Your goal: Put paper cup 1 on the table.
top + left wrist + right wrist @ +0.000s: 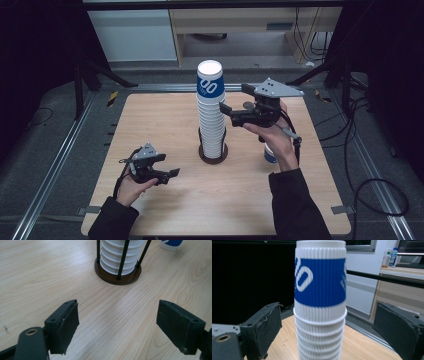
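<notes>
Right gripper (229, 114) raised wide open, empty, beside top of tall stack of ribbed white-and-blue paper cups (210, 107); left gripper (167, 176) open, idle. Risk judged: off-centre squeeze toppling stack.

You get even overhead light on the pale table (165, 120) in the high view, while the surroundings at both sides fall off to near black; soft, short shadows sit under your hands and beside the stack of cups (210, 107), whose white top glares slightly. In the left gripper view the wood grain is crisp and brightly lit with a mild sheen, but the near black pads (65, 325) are soft and out of focus. In the right gripper view the blue band on the top cup (320, 282) is smeared with blur, the left background is dark, and the room at right looks hazy.
</notes>
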The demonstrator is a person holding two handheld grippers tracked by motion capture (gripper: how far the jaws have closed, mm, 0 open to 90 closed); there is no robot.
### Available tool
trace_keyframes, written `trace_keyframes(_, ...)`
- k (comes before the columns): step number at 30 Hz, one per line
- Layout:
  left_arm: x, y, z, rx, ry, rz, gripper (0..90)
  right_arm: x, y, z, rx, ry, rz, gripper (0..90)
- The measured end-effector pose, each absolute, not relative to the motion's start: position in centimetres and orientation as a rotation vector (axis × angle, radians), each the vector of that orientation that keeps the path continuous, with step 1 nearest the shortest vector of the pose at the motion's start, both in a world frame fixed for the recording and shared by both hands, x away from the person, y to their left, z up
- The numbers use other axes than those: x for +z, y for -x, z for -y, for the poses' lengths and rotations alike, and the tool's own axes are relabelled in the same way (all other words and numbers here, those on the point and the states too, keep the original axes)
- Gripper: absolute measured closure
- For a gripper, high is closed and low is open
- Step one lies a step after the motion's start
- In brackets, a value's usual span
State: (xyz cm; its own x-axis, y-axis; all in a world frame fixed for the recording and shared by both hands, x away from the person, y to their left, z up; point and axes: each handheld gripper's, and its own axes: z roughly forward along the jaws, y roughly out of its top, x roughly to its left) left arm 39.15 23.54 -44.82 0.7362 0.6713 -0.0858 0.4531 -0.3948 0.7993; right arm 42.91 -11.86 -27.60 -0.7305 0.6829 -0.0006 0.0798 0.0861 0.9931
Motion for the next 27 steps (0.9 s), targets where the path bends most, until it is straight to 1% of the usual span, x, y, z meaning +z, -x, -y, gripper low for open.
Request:
trace_keyframes(15,-44.8,-39.2,-23.7,0.310,-2.052,-0.849,17.5,-27.2,-46.2,8.0,1.700,-0.750,-1.921,8.2)
trace_keyframes(20,-44.8,-39.2,-23.7,0.308,-2.053,-0.849,17.4,-27.4,-47.0,7.2,1.698,-0.760,-1.925,10.6)
trace_keyframes(21,-44.8,-39.2,-23.7,0.307,-2.053,-0.849,17.4,-27.6,-47.3,7.0,1.698,-0.756,-1.929,12.5)
trace_keyframes(24,-44.8,-39.2,-23.7,0.306,-2.053,-0.849,17.4,-27.6,-47.4,6.8,1.688,-0.758,-1.938,14.2)
trace_keyframes(25,-44.8,-39.2,-23.7,0.307,-2.053,-0.850,17.4,-27.7,-47.4,6.7,1.691,-0.754,-1.942,17.5)
trace_keyframes(27,-44.8,-39.2,-23.7,0.307,-2.053,-0.849,17.4,-27.7,-47.4,6.6,1.688,-0.754,-1.940,17.9)
